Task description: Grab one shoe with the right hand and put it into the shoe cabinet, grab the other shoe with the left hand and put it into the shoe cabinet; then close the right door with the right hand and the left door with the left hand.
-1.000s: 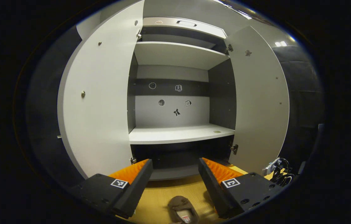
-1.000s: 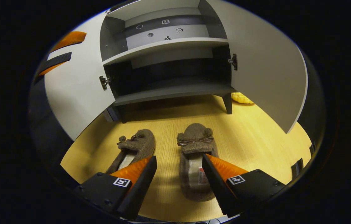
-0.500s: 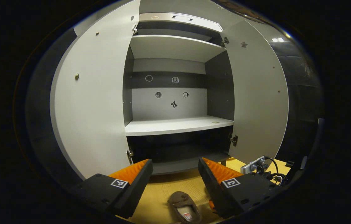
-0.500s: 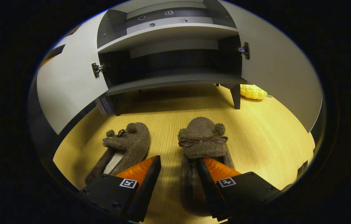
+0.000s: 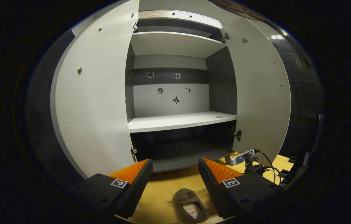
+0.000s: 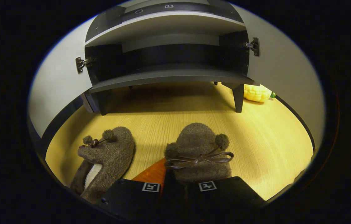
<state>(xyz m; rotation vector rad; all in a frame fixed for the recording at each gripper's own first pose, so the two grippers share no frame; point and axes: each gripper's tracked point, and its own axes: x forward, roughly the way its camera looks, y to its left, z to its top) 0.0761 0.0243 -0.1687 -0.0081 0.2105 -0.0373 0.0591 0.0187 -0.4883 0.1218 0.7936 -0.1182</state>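
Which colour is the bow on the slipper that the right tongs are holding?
The bow is dark brown, on a brown fuzzy slipper; right gripper view shows it best.

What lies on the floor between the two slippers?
Nothing: in the right gripper view, bare wooden floor separates the left slipper from the right slipper, which the right gripper grips.

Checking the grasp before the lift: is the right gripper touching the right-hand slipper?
Touching. In the right gripper view the right gripper has its fingers drawn together on the slipper, whose side wall sits pinched between them.
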